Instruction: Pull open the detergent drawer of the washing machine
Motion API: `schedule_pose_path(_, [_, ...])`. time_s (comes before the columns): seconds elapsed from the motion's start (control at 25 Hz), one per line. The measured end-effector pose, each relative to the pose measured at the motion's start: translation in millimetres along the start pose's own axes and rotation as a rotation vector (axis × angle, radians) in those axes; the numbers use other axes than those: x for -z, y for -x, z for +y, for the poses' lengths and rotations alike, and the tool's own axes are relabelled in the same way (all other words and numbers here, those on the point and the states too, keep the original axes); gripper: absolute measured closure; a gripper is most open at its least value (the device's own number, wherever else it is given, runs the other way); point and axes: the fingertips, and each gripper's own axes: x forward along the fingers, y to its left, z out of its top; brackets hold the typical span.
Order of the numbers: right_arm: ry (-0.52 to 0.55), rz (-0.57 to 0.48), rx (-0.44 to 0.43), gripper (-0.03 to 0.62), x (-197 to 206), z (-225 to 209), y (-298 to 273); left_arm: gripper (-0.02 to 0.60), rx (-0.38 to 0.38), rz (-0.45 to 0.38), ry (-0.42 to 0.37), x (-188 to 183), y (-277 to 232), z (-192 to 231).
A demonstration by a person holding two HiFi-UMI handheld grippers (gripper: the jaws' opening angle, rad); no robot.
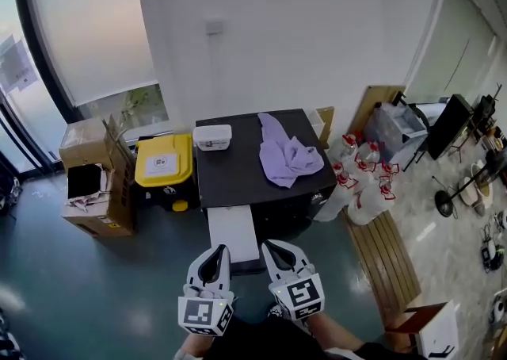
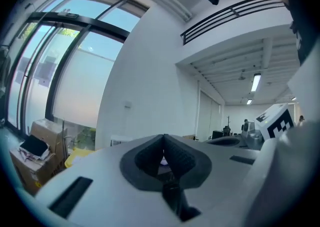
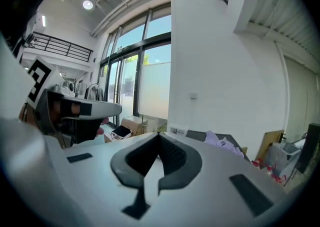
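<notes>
The washing machine is a black-topped box against the white wall, seen from above in the head view. A white flat panel sticks out from its front at the left; I cannot tell if it is the drawer. My left gripper and right gripper hover side by side in front of the machine, just past that panel, both shut and empty. In the left gripper view the pads meet at the left gripper's tip. The right gripper points at the machine top, its pads also together.
A lavender cloth and a small white box lie on the machine. Left of it stand a yellow-lidded bin and cardboard boxes. Red-capped bottles and a wooden slatted board are at the right.
</notes>
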Motion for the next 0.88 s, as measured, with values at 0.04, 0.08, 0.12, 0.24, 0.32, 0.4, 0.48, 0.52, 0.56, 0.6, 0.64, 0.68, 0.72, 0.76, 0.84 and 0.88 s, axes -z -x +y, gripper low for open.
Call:
schedule_pose_path(0.04, [0.000,-0.012,0.004,0.586,-7,-2,0,0.560,-0.006,-0.021,-0.009,-13,0,0])
schedule_pose_path(0.08, [0.001,-0.022,0.007,0.586,-14,-4,0,0.560,-0.012,-0.042,-0.018,-25,-1,1])
schedule_pose_path(0.12, [0.004,-0.034,0.010,0.586,-21,-6,1,0.560,-0.016,-0.062,-0.028,-35,-2,3])
schedule_pose_path(0.24, [0.018,-0.080,0.026,0.586,-41,-12,2,0.560,-0.025,-0.114,-0.069,-59,-7,6])
schedule_pose_path(0.32, [0.027,-0.105,0.032,0.586,-51,-14,1,0.560,-0.032,-0.138,-0.083,-67,-10,7])
schedule_pose_path(0.4, [0.034,-0.119,0.031,0.586,-57,-13,1,0.560,-0.043,-0.153,-0.082,-73,-9,9])
schedule_pose_path(0.48, [0.038,-0.125,0.027,0.586,-60,-13,1,0.560,-0.063,-0.156,-0.093,-75,-7,10])
schedule_pose_path(0.52, [0.040,-0.127,0.025,0.586,-61,-12,2,0.560,-0.074,-0.154,-0.101,-74,-6,11])
schedule_pose_path(0.56, [0.043,-0.129,0.023,0.586,-63,-12,2,0.560,-0.085,-0.150,-0.107,-73,-5,12])
schedule_pose_path(0.6, [0.047,-0.130,0.021,0.586,-64,-11,2,0.560,-0.094,-0.146,-0.110,-71,-5,14])
schedule_pose_path(0.64, [0.051,-0.132,0.020,0.586,-66,-10,2,0.560,-0.101,-0.141,-0.110,-70,-4,16])
schedule_pose_path(0.68, [0.057,-0.134,0.019,0.586,-67,-10,2,0.560,-0.107,-0.138,-0.108,-68,-3,17])
schedule_pose_path(0.72, [0.062,-0.137,0.019,0.586,-67,-10,3,0.560,-0.111,-0.135,-0.105,-67,-2,18])
schedule_pose_path(0.76, [0.066,-0.140,0.019,0.586,-67,-10,3,0.560,-0.113,-0.135,-0.102,-65,-1,18])
schedule_pose_path(0.84, [0.065,-0.149,0.017,0.586,-68,-10,5,0.560,-0.113,-0.136,-0.094,-63,1,16])
schedule_pose_path(0.88, [0.066,-0.152,0.015,0.586,-69,-10,6,0.560,-0.112,-0.136,-0.090,-61,1,14])
